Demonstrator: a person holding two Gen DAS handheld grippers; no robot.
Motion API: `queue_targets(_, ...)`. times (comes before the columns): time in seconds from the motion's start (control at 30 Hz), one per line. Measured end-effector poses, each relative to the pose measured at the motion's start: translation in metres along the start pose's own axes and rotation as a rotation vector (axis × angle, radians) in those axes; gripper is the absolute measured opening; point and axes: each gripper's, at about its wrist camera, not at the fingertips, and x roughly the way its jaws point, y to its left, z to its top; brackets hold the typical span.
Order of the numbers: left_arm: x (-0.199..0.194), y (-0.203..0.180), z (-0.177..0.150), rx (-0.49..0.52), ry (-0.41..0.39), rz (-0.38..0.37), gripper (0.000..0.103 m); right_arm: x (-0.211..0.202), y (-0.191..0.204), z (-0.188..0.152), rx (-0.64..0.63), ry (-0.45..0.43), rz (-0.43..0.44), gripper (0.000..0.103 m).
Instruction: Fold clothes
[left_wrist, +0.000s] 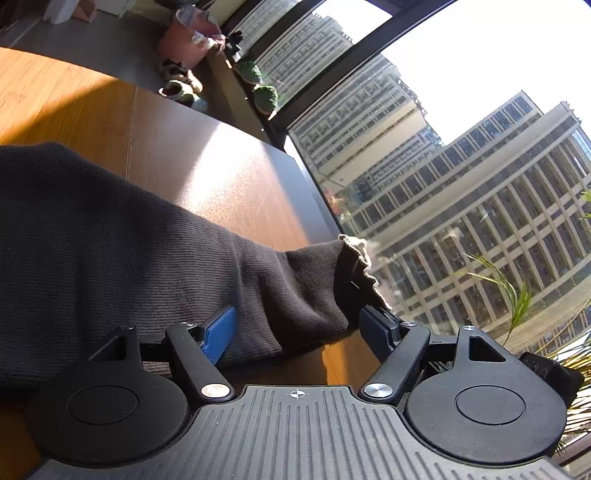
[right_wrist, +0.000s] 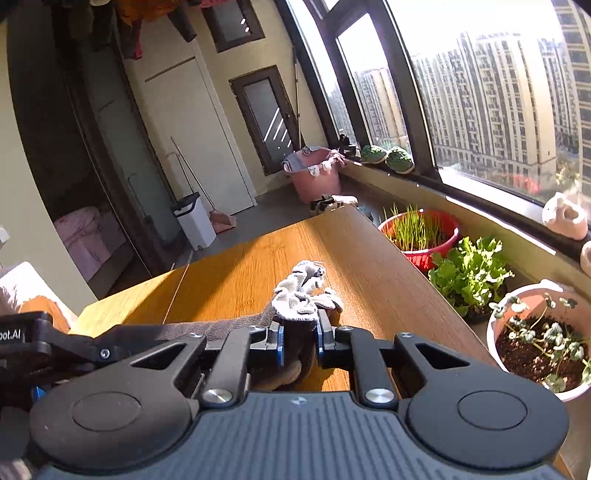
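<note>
While the right tool (right_wrist: 299, 341) is clamping the grey garment's frilled cuff (right_wrist: 304, 291) over the wooden surface (right_wrist: 369, 266), the left tool (left_wrist: 297, 328) is straddling its sleeve (left_wrist: 147, 229) unclosed; uneven tension risks skewing the fold.

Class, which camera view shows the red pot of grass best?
The right wrist view: the red pot of grass stands in sunlight beside the wooden table, under the window. The left wrist view does not show it.

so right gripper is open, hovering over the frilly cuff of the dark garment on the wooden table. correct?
No. The right gripper is shut on the dark garment just behind its frilly cuff, not open; the right wrist view shows it. The wooden table part holds.
</note>
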Motion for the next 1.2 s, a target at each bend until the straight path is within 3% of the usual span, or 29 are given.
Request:
queue_targets(0.13, -0.009, -0.019, 0.015, 0.059, -0.051, 0.021, 0.079, -0.006, 0.05, -0.007, -0.299, 0.01, 0.009, 0.015)
queue_targets(0.27, 0.0, -0.038, 0.016, 0.154, -0.028, 0.065, 0.073, -0.007, 0.076, -0.014, -0.452, 0.017, 0.015, 0.016)
queue_targets(0.37, 0.01, -0.045, 0.013, 0.218, -0.011, 0.106, 0.06, -0.012, 0.088, -0.018, -0.523, 0.015, 0.023, 0.016)
queue_targets(0.43, 0.016, -0.044, 0.01, 0.238, -0.007, 0.163, 0.044, -0.015, 0.09, -0.02, -0.538, 0.014, 0.029, 0.016)
queue_targets(0.47, 0.019, -0.043, 0.009, 0.247, -0.009, 0.199, 0.044, -0.017, 0.089, -0.019, -0.534, 0.012, 0.048, 0.017)
queue_targets(0.57, 0.02, -0.029, 0.004, 0.241, -0.011, 0.228, 0.047, -0.024, 0.076, -0.012, -0.431, 0.028, 0.133, 0.023)
queue_targets(0.73, 0.006, -0.006, 0.007, 0.138, -0.009, 0.179, 0.049, -0.024, 0.012, 0.001, 0.072, 0.089, 0.262, 0.036)
queue_targets(0.83, 0.005, 0.004, 0.009, 0.089, -0.01, 0.145, 0.049, -0.021, -0.005, -0.005, 0.197, 0.07, 0.26, 0.04)
queue_targets(1.03, 0.003, 0.011, 0.008, 0.077, -0.013, 0.127, 0.049, -0.029, -0.002, -0.001, 0.24, -0.056, 0.253, 0.041)
queue_targets(1.13, 0.0, 0.016, 0.009, 0.04, -0.016, 0.116, 0.048, -0.013, 0.007, 0.003, 0.216, 0.05, 0.189, 0.031)
queue_targets(1.2, -0.005, 0.018, 0.01, 0.03, -0.022, 0.119, 0.045, 0.004, 0.018, 0.001, 0.186, 0.122, 0.177, 0.033)
